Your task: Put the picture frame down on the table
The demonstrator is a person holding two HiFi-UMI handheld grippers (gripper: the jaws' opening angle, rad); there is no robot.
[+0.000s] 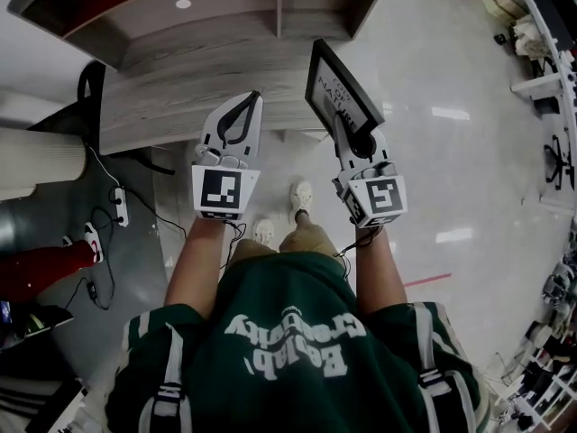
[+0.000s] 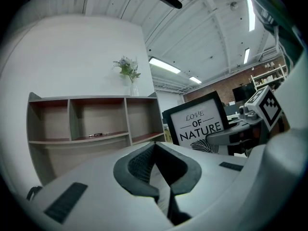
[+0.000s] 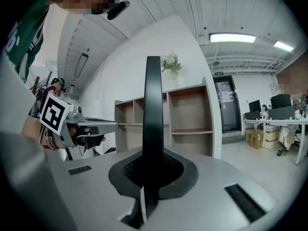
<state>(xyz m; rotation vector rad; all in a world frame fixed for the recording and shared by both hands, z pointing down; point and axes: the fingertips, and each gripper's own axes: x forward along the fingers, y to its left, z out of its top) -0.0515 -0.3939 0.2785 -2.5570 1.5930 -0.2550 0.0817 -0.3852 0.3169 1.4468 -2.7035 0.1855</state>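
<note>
The picture frame (image 1: 338, 87) is black with a white print that reads "LOVE OF NATURE" (image 2: 199, 124). My right gripper (image 1: 339, 123) is shut on its lower edge and holds it upright in the air, above the wooden table surface (image 1: 194, 88). In the right gripper view the frame (image 3: 153, 119) stands edge-on between the jaws of my right gripper (image 3: 153, 154). My left gripper (image 1: 253, 99) hangs level to the left of the frame and apart from it. Its jaws (image 2: 155, 146) are shut with nothing between them.
A wooden cubby shelf (image 2: 91, 121) stands ahead, with a vase of flowers (image 2: 129, 75) on top. On the floor at left lie a power strip with cables (image 1: 119, 206) and a red object (image 1: 45, 269). Office desks (image 3: 276, 121) stand far right.
</note>
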